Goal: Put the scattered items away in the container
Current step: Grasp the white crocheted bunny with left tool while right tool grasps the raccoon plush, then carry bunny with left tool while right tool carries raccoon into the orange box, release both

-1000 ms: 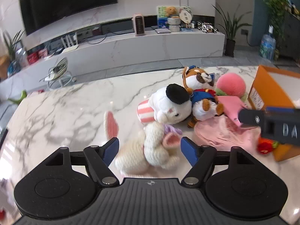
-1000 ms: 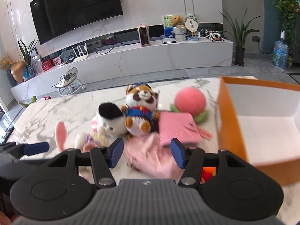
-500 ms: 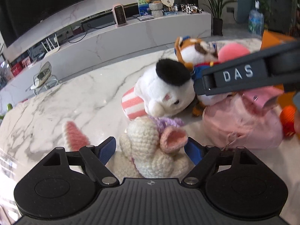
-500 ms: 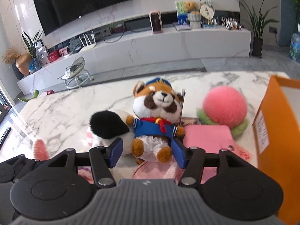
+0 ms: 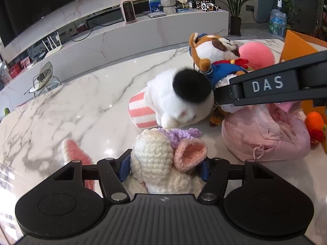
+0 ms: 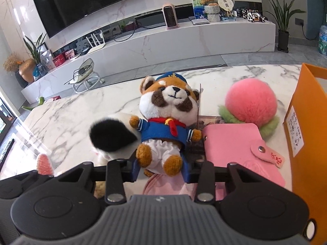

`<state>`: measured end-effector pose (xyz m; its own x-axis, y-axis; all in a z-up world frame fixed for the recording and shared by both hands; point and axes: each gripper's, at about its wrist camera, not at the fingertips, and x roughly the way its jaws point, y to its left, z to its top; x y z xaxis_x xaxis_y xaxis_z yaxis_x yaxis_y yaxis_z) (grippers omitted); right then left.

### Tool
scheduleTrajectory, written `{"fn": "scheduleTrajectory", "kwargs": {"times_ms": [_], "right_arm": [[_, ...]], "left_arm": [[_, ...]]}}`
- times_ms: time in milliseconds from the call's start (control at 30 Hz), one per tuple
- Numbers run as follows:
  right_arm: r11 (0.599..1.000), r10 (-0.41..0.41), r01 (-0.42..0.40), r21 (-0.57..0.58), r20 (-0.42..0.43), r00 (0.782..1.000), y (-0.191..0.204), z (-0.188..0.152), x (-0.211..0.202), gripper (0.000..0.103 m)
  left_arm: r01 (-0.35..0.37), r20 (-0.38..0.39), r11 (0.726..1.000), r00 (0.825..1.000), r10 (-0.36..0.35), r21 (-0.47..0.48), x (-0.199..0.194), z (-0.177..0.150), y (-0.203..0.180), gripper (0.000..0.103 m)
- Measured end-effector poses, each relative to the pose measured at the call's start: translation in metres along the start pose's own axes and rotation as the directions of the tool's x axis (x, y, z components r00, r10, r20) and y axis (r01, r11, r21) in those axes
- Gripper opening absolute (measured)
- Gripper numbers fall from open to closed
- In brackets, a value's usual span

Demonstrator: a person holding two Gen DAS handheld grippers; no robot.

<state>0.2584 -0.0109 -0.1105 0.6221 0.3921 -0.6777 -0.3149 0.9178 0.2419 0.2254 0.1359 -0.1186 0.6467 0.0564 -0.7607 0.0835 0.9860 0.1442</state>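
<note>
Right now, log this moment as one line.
left gripper: closing on crochet bunny | right gripper: closing on sailor plush | orange box: nothing seen inside

White letters "DAS" on the right tool's (image 5: 221,100) black arm, orange box's (image 6: 306,122) sticker (print unreadable)

The left gripper (image 5: 164,168) points steeply downward with its jaws closing, blue pads on either side of a crocheted rabbit (image 5: 161,161), while the right gripper (image 6: 161,168), also angled downward, is closing its jaws around the legs of a sailor plush (image 6: 163,122).
</note>
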Motion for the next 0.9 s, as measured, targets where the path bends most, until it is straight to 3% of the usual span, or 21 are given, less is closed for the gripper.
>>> {"fn": "scheduleTrajectory", "kwargs": {"times_ms": [300, 533, 733, 900], "right_arm": [[0.999, 0.007, -0.006, -0.044, 0.013, 1.0, 0.017, -0.022, -0.061, 0.04], [0.998, 0.001, 0.004, -0.057, 0.085, 0.996, 0.017, -0.035, -0.127, 0.04], [0.999, -0.023, 0.03, -0.036, 0.182, 0.983, -0.002, -0.04, -0.188, 0.04], [0.996, -0.085, 0.089, -0.002, 0.261, 0.962, -0.038, -0.038, -0.238, 0.04]], "left_arm": [[-0.031, 0.038, 0.999, 0.999, 0.03, 0.014, -0.055, -0.014, 0.0, 0.07], [-0.032, 0.132, 0.999, 0.991, 0.03, 0.009, -0.112, -0.005, -0.008, 0.07], [0.036, 0.224, 0.999, 0.974, -0.043, 0.032, -0.149, 0.017, -0.035, 0.07], [0.114, 0.303, 0.988, 0.942, -0.142, 0.107, -0.167, 0.046, -0.076, 0.07]]}}
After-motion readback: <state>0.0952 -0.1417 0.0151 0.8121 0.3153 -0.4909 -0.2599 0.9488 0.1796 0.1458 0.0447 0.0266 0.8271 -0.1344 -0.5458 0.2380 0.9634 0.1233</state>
